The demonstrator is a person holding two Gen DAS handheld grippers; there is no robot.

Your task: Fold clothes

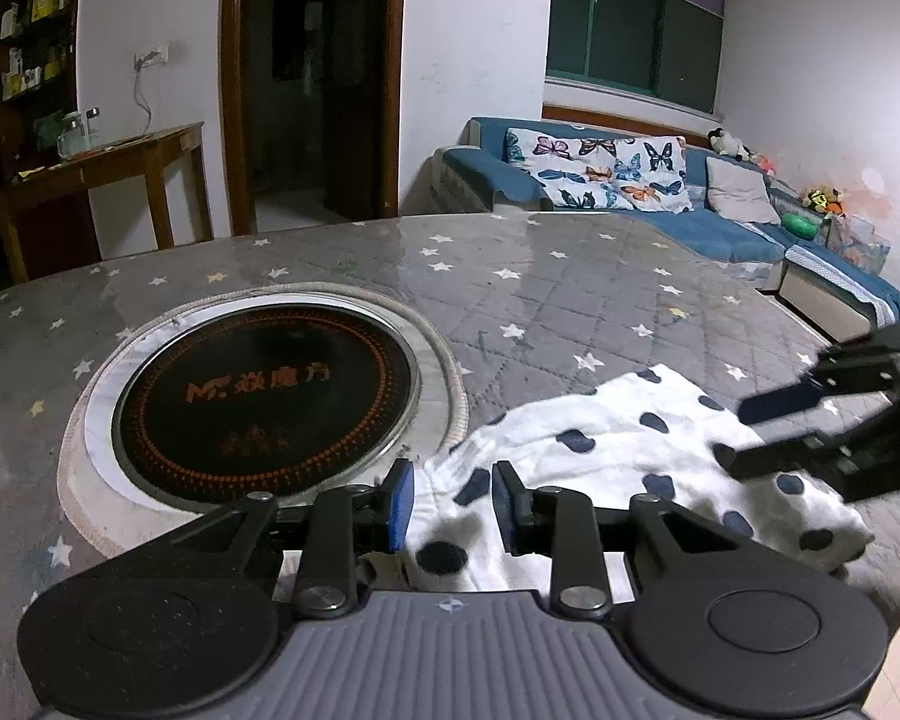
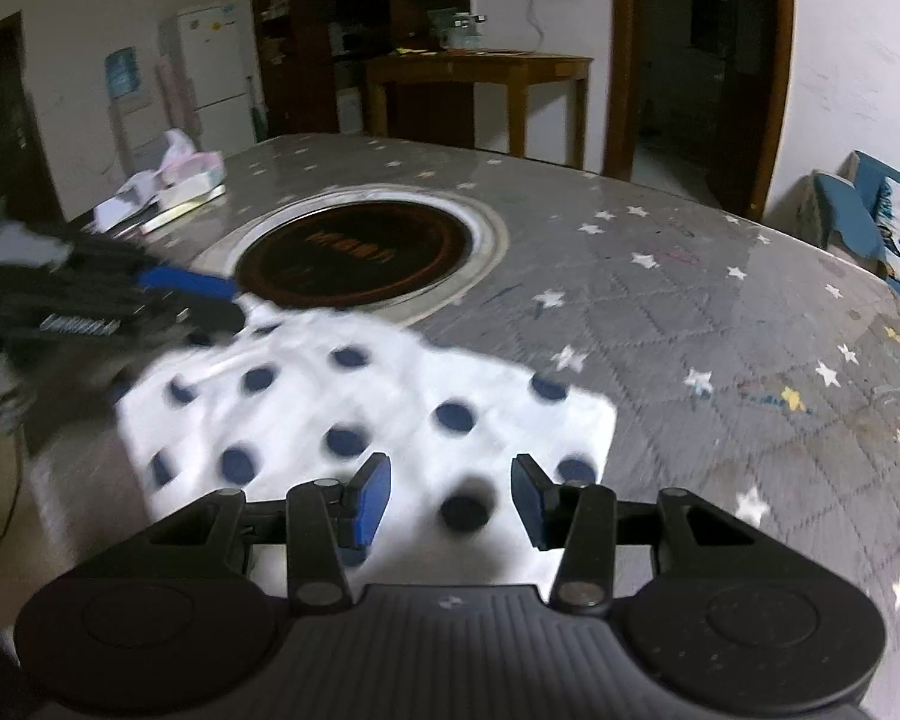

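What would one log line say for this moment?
phase: before grasp | left tool: open | right tool: open | spotted cloth: flat on table

Counting the things on and around the table

There was one white spotty cloth [image 1: 606, 468], one round black cooker plate [image 1: 267, 405], one grey starry table [image 1: 570, 276] and two grippers, the left gripper [image 1: 453, 501] and the right gripper [image 2: 450, 495]. Behind stood one blue sofa [image 1: 720, 234], one butterfly cushion [image 1: 600, 171], one grey cushion [image 1: 741, 189], one wooden side table [image 2: 480, 69] and one white fridge [image 2: 219, 69].
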